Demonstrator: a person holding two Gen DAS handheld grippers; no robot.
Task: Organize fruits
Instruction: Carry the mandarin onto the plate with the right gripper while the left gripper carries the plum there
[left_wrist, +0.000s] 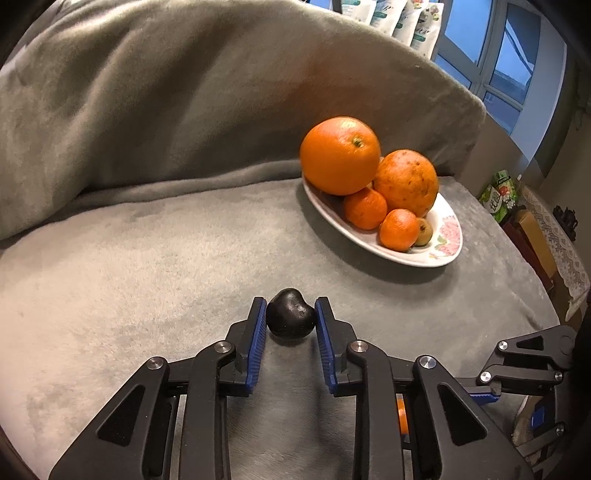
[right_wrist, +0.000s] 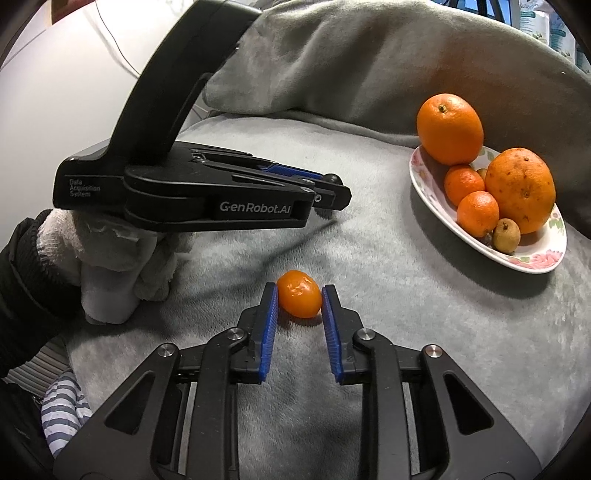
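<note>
My left gripper (left_wrist: 290, 305) is shut on a small black fruit (left_wrist: 290, 320) that rests on the grey plush cover (left_wrist: 147, 277); both blue pads touch its sides. In the right wrist view my right gripper (right_wrist: 300, 291) is shut on a small orange fruit (right_wrist: 299, 300), also down on the cover. A white flowered plate (left_wrist: 448, 240) stands farther back to the right. It holds two big oranges (left_wrist: 340, 155), two small mandarins (left_wrist: 365, 208) and a little brown fruit (left_wrist: 424, 232). The left gripper's fingers (right_wrist: 332, 190) show side-on in the right wrist view, left of the plate (right_wrist: 539, 264).
A grey padded backrest (left_wrist: 184, 92) rises behind the seat. A white-gloved hand (right_wrist: 110, 254) with a dark sleeve holds the left tool. Packets (left_wrist: 406, 22) and a window (left_wrist: 517, 62) lie beyond the backrest; boxes and a green packet (left_wrist: 498, 195) sit past the right edge.
</note>
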